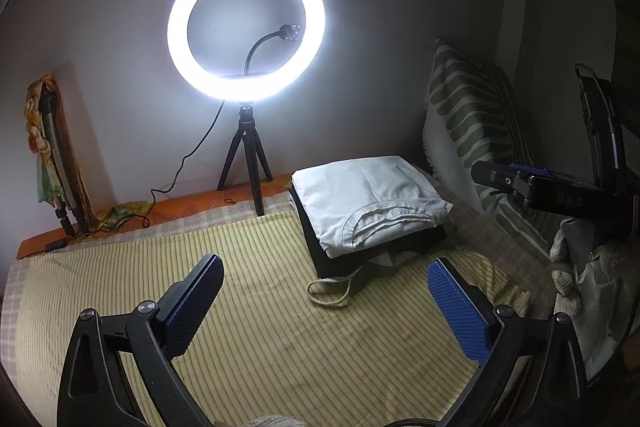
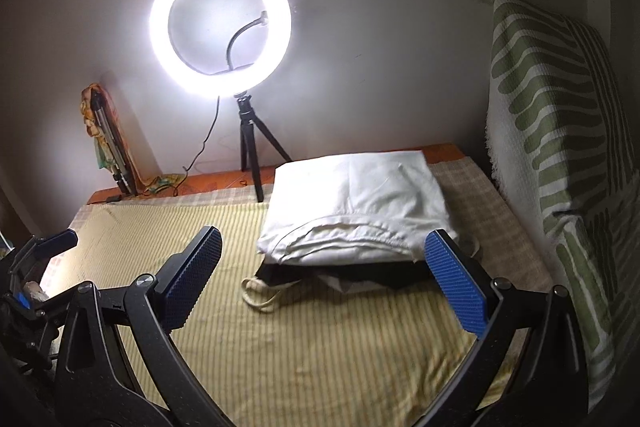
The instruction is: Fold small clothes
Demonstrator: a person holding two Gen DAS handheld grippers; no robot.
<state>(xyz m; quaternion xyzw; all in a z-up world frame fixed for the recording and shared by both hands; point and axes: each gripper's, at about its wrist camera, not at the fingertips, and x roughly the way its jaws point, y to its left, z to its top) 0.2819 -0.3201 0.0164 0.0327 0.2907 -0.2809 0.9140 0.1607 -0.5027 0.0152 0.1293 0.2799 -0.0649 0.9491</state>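
A folded white garment (image 1: 368,201) lies on top of a folded black garment (image 1: 340,255) at the back right of the striped yellow cloth (image 1: 248,307); a cream drawstring (image 1: 332,293) sticks out in front. My left gripper (image 1: 324,303) is open and empty, above the cloth, just short of the stack. In the right wrist view the white garment (image 2: 356,207) lies straight ahead over the black one (image 2: 380,273). My right gripper (image 2: 322,277) is open and empty, close in front of the stack. The right gripper also shows in the left view (image 1: 532,183).
A lit ring light (image 1: 246,27) on a small tripod (image 1: 248,163) stands at the back against the wall, its cable (image 1: 180,171) trailing left. A green-patterned cushion (image 2: 560,131) leans on the right. A folded stand with colourful cloth (image 1: 52,155) leans at the back left.
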